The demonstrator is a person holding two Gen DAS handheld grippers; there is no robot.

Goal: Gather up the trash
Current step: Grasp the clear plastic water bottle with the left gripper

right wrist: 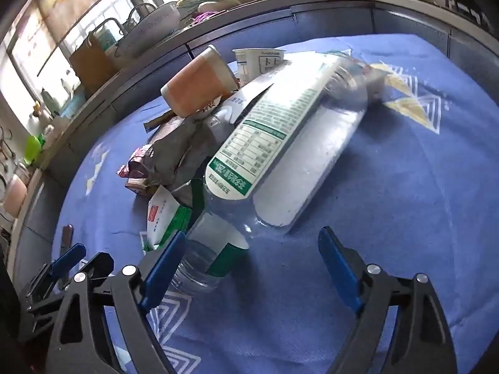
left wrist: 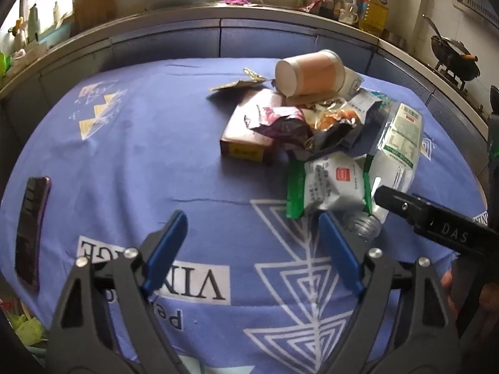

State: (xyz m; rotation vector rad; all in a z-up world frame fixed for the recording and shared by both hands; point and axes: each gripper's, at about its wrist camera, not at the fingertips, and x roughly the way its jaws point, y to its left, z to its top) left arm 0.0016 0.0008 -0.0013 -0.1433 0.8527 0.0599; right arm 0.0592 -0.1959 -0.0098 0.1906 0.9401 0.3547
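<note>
Both grippers hang tilted down over the blue printed cloth (left wrist: 124, 155), each with its blue-padded fingers spread wide and nothing between them. The left gripper (left wrist: 252, 227) has bare cloth in its gap; the heap of trash lies ahead of its fingertips and off to the right finger's side. There a paper cup (left wrist: 312, 71) lies tipped over on top of a flat box (left wrist: 249, 131) and crumpled wrappers (left wrist: 280, 121), with a green and white packet (left wrist: 327, 184) nearest. The right gripper (right wrist: 252, 243) is close to a clear plastic bottle (right wrist: 280, 143) lying on its side (label up), its neck end just beside the left finger (right wrist: 162, 265). A dark phone (left wrist: 31, 230) lies well apart, beyond the left gripper's left finger.
</note>
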